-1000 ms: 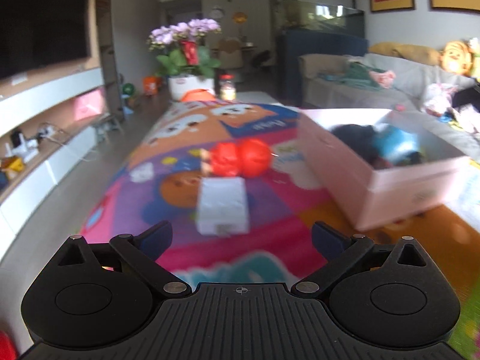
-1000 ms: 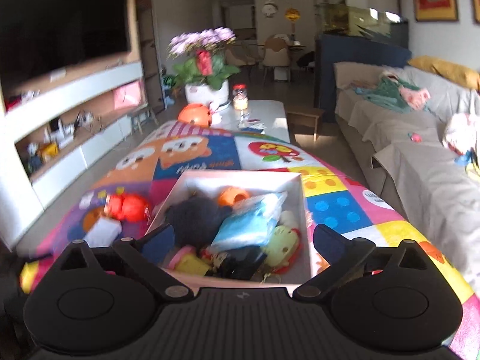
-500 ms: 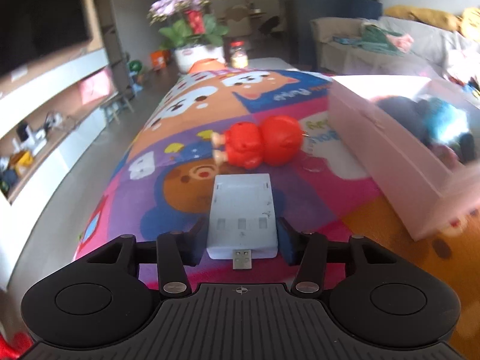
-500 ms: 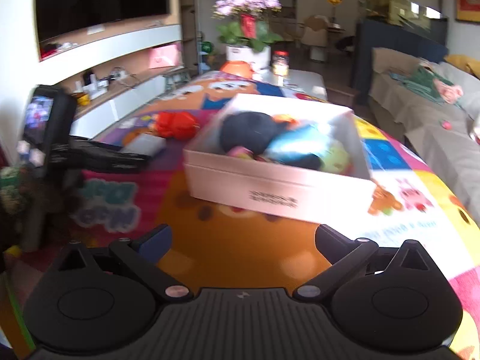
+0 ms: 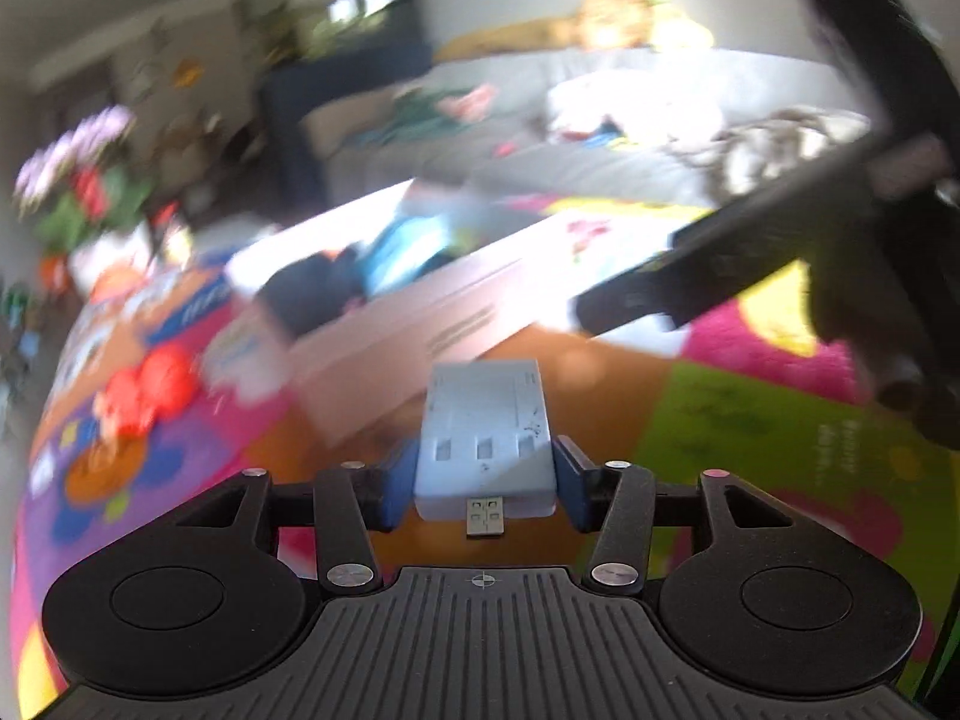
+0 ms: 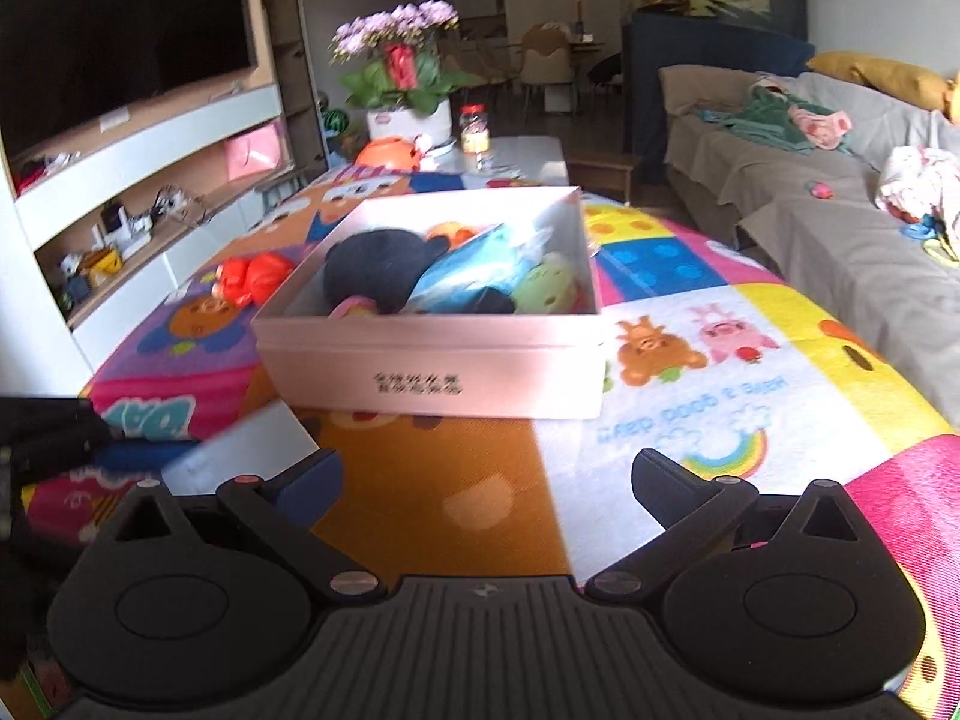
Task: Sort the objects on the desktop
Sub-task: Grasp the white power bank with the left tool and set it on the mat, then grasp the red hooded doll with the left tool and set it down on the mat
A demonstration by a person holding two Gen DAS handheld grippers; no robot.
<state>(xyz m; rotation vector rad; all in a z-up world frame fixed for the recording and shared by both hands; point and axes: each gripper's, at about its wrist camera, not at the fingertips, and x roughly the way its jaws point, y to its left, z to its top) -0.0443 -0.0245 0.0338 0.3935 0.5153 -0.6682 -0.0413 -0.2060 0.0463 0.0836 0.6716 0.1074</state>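
Observation:
My left gripper [image 5: 483, 480] has its blue pads pressed on both sides of a white USB charger [image 5: 486, 432] and holds it above the colourful mat; its jaws are opening slightly. In the right wrist view the same charger [image 6: 240, 456] shows at the lower left, in front of the pink box [image 6: 432, 372]. That box holds a dark plush and several toys. A red toy [image 6: 255, 279] lies on the mat left of the box. My right gripper [image 6: 486, 474] is open with nothing between its fingers, low over the mat before the box.
A flower pot [image 6: 408, 114], an orange toy [image 6: 387, 153] and a jar [image 6: 474, 129] stand at the table's far end. A grey sofa [image 6: 840, 228] runs along the right. TV shelves [image 6: 150, 180] line the left wall.
The left gripper shut on the white charger, lifted it and swung right, towards the box front. The right gripper drew back from over the box and sank lower.

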